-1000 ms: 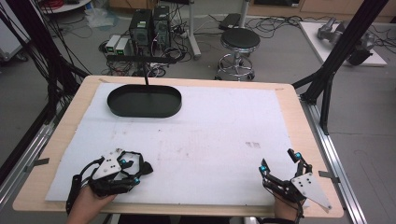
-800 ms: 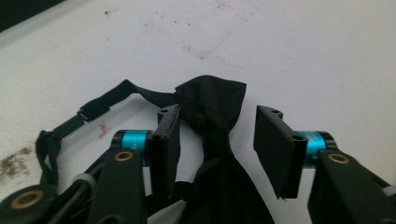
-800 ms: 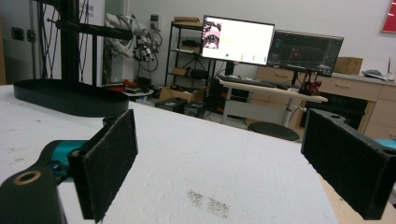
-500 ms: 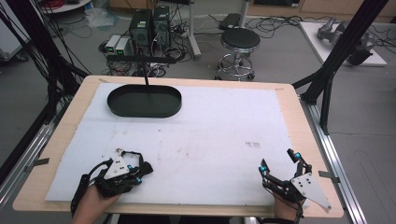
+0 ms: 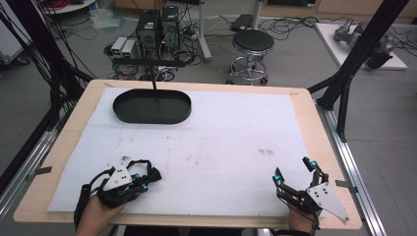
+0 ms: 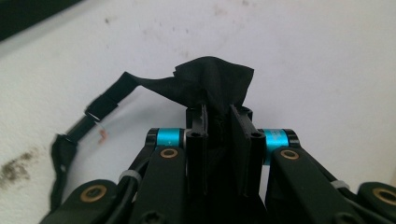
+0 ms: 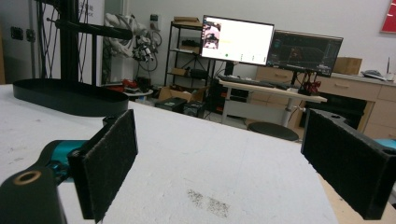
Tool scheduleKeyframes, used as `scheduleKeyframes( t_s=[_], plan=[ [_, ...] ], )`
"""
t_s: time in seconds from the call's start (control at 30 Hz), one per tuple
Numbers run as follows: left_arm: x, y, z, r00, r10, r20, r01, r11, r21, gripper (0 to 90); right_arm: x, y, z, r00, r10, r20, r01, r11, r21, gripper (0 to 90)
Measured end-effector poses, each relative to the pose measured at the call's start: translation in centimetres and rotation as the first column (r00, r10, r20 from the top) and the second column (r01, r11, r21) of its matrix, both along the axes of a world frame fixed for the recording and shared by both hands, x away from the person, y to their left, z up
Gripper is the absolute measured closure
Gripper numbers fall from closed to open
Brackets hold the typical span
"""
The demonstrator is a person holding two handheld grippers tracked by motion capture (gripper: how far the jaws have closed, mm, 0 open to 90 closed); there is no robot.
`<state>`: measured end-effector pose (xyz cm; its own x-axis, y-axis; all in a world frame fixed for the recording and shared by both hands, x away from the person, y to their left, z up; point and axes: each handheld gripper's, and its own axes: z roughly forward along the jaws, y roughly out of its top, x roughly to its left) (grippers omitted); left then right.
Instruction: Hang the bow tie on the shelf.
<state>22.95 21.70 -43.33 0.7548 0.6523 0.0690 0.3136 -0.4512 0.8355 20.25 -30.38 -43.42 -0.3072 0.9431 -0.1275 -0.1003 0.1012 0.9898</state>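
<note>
White padding covers the bench [image 5: 221,142]; left tool [image 5: 147,178], lower left, grips a black fabric scrap [image 6: 212,81]; right tool [image 5: 294,171] gapes empty; next move, probably carrying it to the black oval tray [image 5: 151,106].

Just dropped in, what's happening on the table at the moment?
A person holds a claw in each hand at the near edge of the white mat. The left claw is shut on a black cloth strip lying on the mat. The right claw is open and holds nothing. A black oval tray sits at the far left.
</note>
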Motion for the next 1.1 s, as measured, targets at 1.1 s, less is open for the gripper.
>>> scheduleKeyframes(
  t_s=[1.1],
  plan=[
    [1.6, 5.1, 10.0, 0.792, 0.322, 0.519, -0.178, 0.9342, -0.309, 76.9, 0.1, 0.2, 0.0, 1.0, 0.003, -0.003, -0.003, 1.0, 0.006, 9.9]
  ],
)
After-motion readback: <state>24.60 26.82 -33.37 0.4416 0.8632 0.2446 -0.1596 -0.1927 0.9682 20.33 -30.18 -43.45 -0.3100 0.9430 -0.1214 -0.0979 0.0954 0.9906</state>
